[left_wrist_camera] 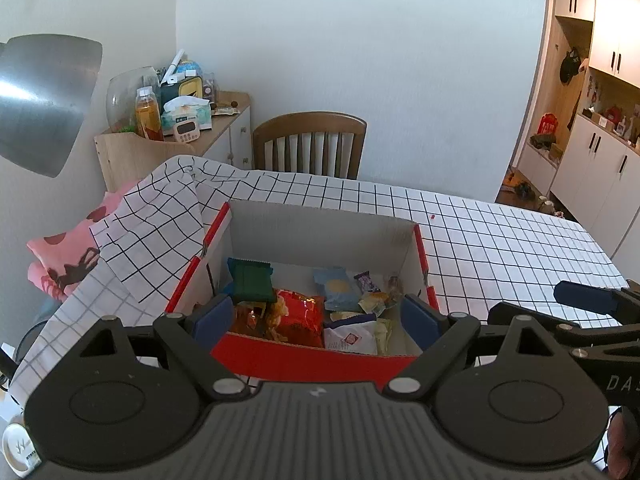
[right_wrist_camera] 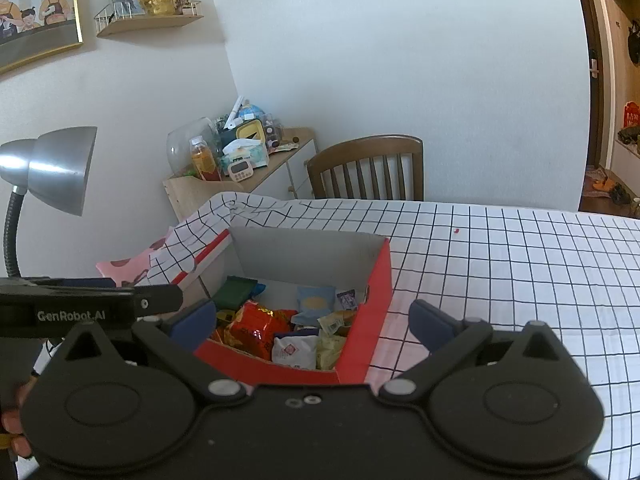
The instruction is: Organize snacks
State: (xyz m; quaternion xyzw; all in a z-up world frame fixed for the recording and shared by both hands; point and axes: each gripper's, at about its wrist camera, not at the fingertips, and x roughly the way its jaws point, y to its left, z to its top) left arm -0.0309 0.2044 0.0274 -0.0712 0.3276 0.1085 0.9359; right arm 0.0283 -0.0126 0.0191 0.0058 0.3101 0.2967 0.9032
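With my left gripper (left_wrist_camera: pixel 316 316) and right gripper (right_wrist_camera: pixel 312 322) both spread wide and empty, I judge the snacks all packed in the red-and-white cardboard box (left_wrist_camera: pixel 320 362) on the grid-checked surface (left_wrist_camera: pixel 500 236), leaving only withdrawal

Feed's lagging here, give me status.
Left gripper, right gripper open, empty. Snacks in red box. Nothing blocking.
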